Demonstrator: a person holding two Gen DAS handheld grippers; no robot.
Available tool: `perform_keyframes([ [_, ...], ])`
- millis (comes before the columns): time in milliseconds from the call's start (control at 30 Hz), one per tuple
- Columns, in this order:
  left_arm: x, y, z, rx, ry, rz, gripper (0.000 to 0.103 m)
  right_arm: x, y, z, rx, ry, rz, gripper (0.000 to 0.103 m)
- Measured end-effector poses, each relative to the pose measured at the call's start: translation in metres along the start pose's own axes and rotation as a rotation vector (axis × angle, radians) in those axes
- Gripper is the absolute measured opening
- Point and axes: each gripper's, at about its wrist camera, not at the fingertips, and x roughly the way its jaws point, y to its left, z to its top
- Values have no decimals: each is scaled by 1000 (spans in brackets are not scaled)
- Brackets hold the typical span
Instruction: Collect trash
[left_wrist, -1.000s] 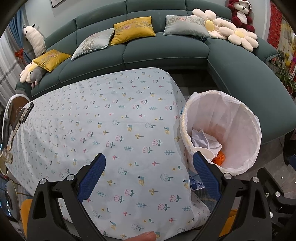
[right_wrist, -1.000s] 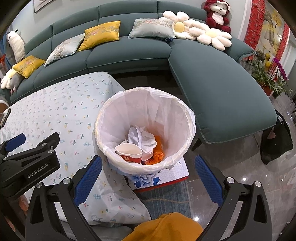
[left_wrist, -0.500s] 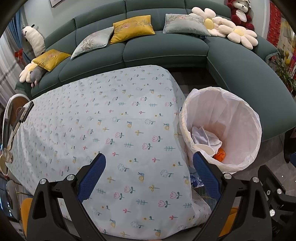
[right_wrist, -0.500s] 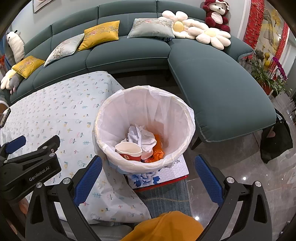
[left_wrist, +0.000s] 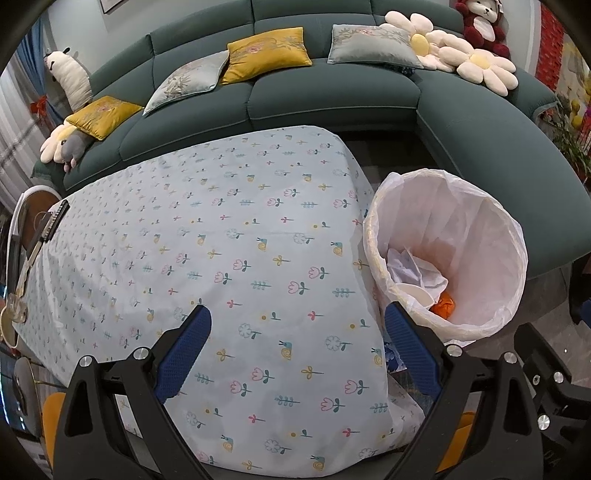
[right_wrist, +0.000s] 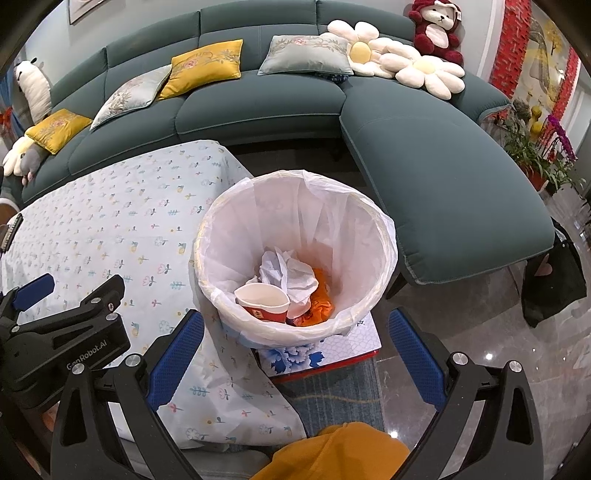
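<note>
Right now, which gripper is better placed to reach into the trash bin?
The right gripper: open, empty, with the trash bin between its fingers. The left gripper faces the tablecloth.

Teal sofa behind floral tablecloth.

We see our wide-open right gripper at six o'clock below the white-lined round bin holding a red paper cup.

The bin stands right of the table, cup and paper inside.
</note>
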Motion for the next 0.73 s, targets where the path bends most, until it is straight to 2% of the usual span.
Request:
perform_keyframes([
  [367,4,-4,-4,21,19,-6,91,3,-3,-2,7,9,-3,96],
  [733,5,-8,-4,35,22,-44,91,5,-4,-5,8,10,-7,96],
])
